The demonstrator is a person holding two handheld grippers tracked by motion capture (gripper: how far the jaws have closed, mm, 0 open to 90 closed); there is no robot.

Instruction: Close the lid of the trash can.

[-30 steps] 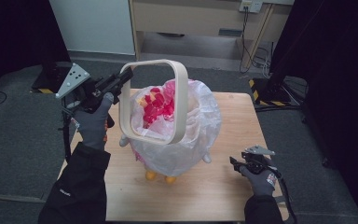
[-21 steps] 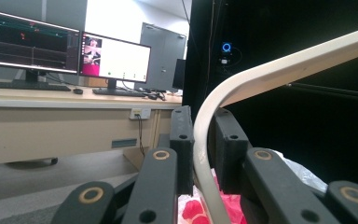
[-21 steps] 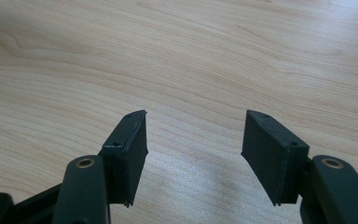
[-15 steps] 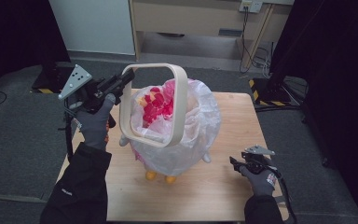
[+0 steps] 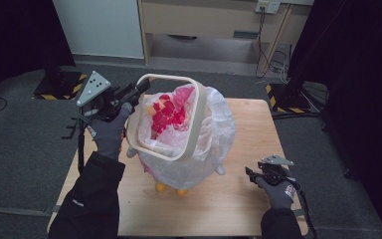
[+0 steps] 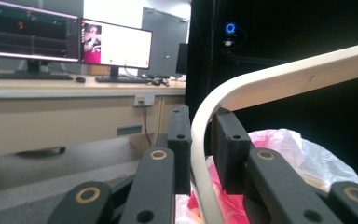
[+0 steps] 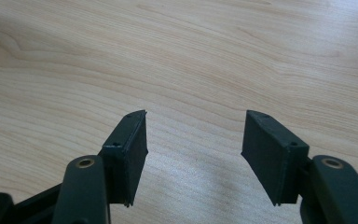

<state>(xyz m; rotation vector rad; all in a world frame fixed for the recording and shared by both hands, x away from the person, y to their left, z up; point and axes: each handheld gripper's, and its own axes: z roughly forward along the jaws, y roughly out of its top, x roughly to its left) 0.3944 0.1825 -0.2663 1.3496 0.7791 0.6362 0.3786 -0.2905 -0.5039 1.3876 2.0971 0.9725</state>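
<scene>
Left hand-held gripper [image 5: 138,93] has tilted the frame [image 5: 166,117] further.

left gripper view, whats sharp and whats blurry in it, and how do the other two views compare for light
Left gripper view: the left claw and beige frame are fairly sharp; the monitors behind are soft and glary. High view: the table is evenly lit, its surroundings fall into darkness. Right gripper view: bright wood grain, with a soft shadow under the open right claw.
</scene>
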